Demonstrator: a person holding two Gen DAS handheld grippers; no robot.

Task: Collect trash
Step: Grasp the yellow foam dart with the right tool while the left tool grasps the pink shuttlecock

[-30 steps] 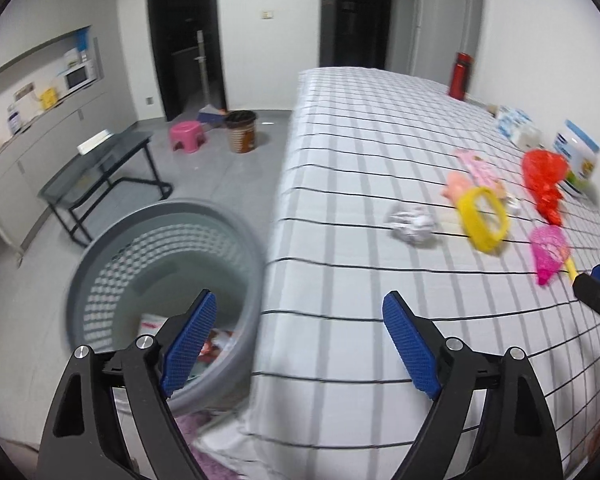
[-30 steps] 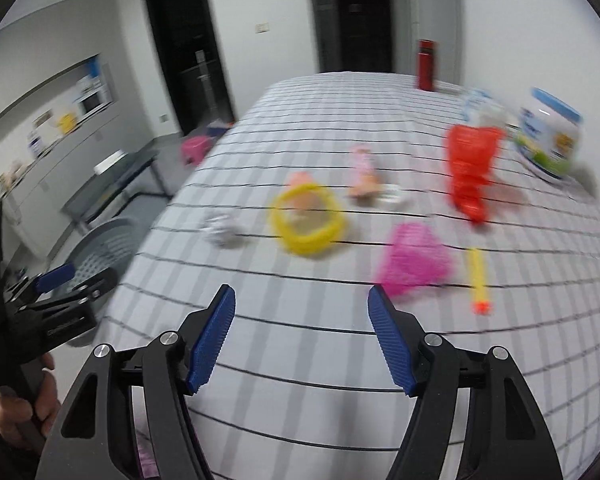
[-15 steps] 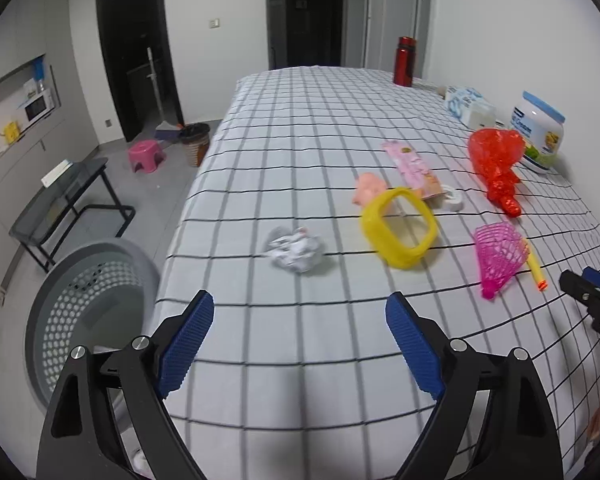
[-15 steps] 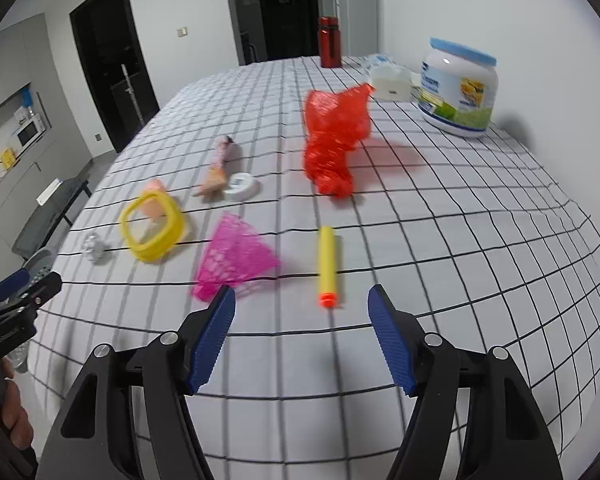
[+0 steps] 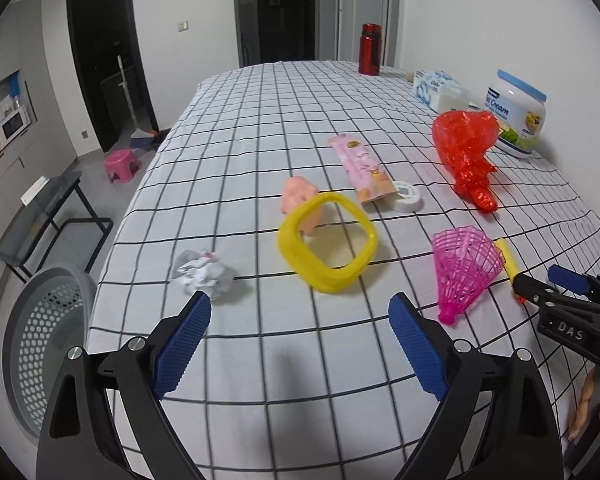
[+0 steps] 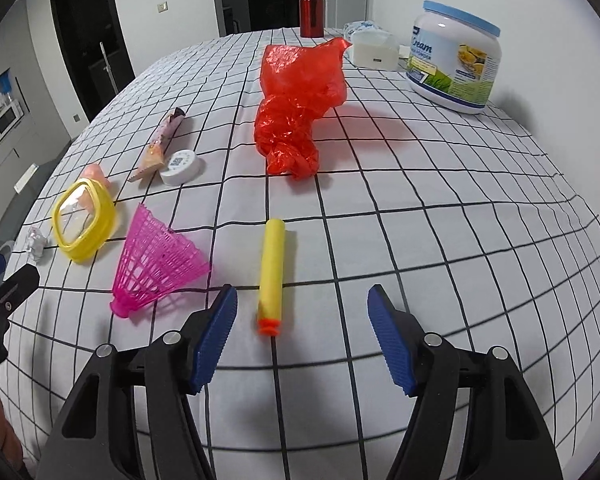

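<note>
Trash lies on a checked tablecloth [image 5: 260, 140]. A crumpled paper ball [image 5: 203, 275] sits just ahead of my open, empty left gripper [image 5: 299, 330]. A yellow ring [image 5: 327, 242], a pink shuttlecock [image 5: 465, 268], a pink wrapper [image 5: 362, 168] and a red plastic bag [image 5: 466, 148] lie beyond. My right gripper [image 6: 302, 326] is open and empty, with a yellow foam dart [image 6: 272, 270] lying just ahead between its fingers. The shuttlecock [image 6: 156, 262] lies left of the dart, and the red bag [image 6: 300, 104] lies farther back.
A grey perforated bin [image 5: 40, 344] stands on the floor left of the table. A white cap [image 5: 407, 201], a peach lump [image 5: 298, 196], a creamer jar [image 6: 454, 58], a white box [image 6: 374, 52] and a red bottle [image 5: 370, 49] are also on the table.
Both grippers swung right, from the bin side toward the table. The paper ball and ring now sit ahead of the left gripper. The dart came between the right fingers. Both stay open.
</note>
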